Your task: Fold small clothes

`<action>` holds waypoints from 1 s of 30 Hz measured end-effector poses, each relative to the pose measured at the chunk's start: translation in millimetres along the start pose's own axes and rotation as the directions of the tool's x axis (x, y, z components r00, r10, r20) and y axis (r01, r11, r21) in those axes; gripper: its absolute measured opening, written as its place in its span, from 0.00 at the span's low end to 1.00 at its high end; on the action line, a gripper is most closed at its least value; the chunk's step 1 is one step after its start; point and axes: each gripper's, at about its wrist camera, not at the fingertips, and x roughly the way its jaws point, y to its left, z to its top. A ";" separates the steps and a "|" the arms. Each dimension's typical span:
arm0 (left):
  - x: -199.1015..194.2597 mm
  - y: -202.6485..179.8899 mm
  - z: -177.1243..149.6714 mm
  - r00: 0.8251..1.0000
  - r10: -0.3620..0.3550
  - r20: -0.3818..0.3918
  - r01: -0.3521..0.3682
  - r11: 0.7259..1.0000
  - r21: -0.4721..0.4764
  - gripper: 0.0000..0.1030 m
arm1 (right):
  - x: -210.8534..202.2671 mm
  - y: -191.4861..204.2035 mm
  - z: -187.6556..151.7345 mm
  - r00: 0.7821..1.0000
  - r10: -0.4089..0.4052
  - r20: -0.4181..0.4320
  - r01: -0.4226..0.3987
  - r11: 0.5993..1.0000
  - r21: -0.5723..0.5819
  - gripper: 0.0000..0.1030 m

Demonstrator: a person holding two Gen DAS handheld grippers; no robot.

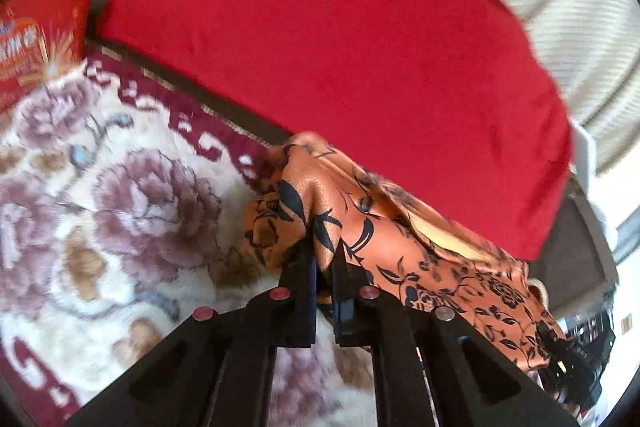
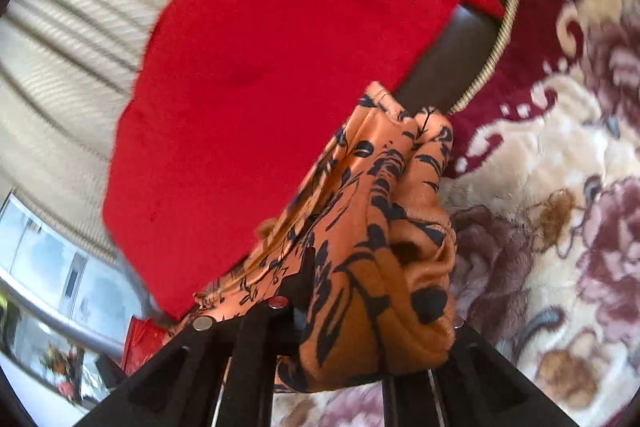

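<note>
Now, through your left wrist camera, your left gripper [image 1: 325,255] is clenched on an edge of the orange floral garment [image 1: 400,247], which trails right and near above a cream-and-maroon flowered blanket [image 1: 100,207], with a red cloth [image 1: 340,47] beyond it and a red snack bag [image 1: 36,39] at far left. Through your right wrist camera, your right gripper [image 2: 352,291] is buried in bunched folds of that garment [image 2: 380,227], so you cannot tell how its fingers stand; the red cloth [image 2: 280,67] lies far left against a ribbed cream cover [image 2: 60,47], the blanket [image 2: 560,207] to the right.

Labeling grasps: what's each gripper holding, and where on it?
Both hold the orange floral garment. Left gripper pinches a bunched edge; right gripper grips another bunched part, its fingertips hidden by the cloth.
</note>
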 end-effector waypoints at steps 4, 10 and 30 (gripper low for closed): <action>-43.6 17.1 -49.0 0.999 -0.020 -0.031 0.022 0.998 0.063 0.06 | -62.0 -6.8 -45.9 0.999 0.041 0.002 -0.041 0.999 -0.005 0.09; 26.3 89.5 -121.3 0.947 -0.008 -0.322 0.022 0.999 0.042 0.20 | -72.4 -119.1 -136.4 0.965 -0.135 -0.226 0.158 0.983 0.090 0.33; 59.8 81.8 -30.5 0.968 -0.028 -0.248 0.073 0.982 0.173 0.64 | -8.2 -80.4 -16.7 0.950 -0.275 -0.147 0.220 0.926 -0.307 0.37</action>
